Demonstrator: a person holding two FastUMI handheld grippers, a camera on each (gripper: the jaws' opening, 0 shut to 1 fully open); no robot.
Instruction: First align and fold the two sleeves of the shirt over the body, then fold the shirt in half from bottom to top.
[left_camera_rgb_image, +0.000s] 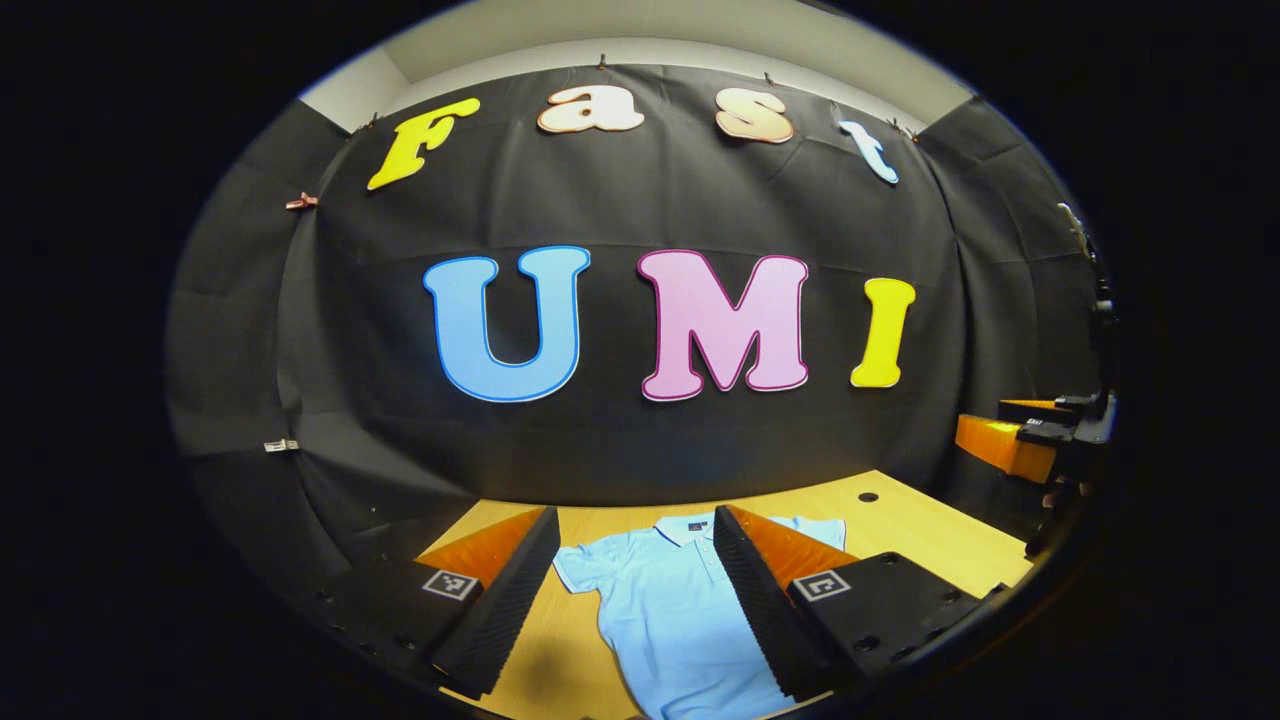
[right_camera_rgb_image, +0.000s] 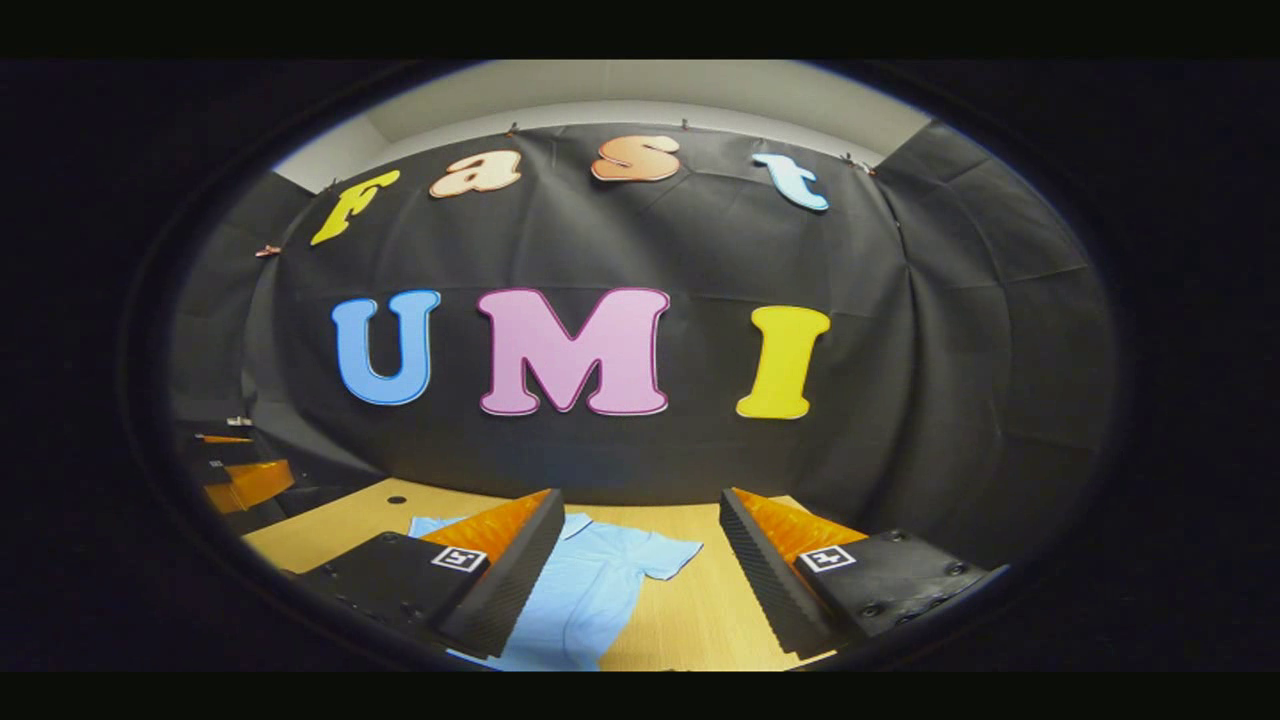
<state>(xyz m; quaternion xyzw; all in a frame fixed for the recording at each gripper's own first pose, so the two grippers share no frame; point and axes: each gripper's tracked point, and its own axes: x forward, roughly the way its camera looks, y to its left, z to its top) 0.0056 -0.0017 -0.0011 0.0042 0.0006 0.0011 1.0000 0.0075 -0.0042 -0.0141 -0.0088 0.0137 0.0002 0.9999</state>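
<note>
Left gripper view gives me the shirt (left_camera_rgb_image: 670, 610) first: a pale blue polo with a dark-edged collar, lying flat and face up on the table (left_camera_rgb_image: 930, 530), collar toward the far wall and hem toward me. Both short sleeves are spread out to the sides, not folded over the body. I see one sleeve plainly on the left of the shirt; the other is partly hidden behind a finger of my left tool (left_camera_rgb_image: 635, 590).

My left tool hangs above the shirt with its two fingers spread wide apart, and nothing is between them. The shirt shows through the gap, but I see no contact with the cloth.

In the right gripper view the same shirt (right_camera_rgb_image: 585, 590) sits toward the left, with one sleeve stretched out onto the bare wood of the table (right_camera_rgb_image: 700, 610). My right tool (right_camera_rgb_image: 640, 570) is also wide open and holds nothing; its left finger overlaps the shirt's body in the picture, though I cannot tell whether it touches.

Off to the right edge of the left gripper view I can make out the right tool (left_camera_rgb_image: 1040, 440) held up above the table's corner. A small dark hole (left_camera_rgb_image: 868, 497) marks the table near the far edge.
</note>
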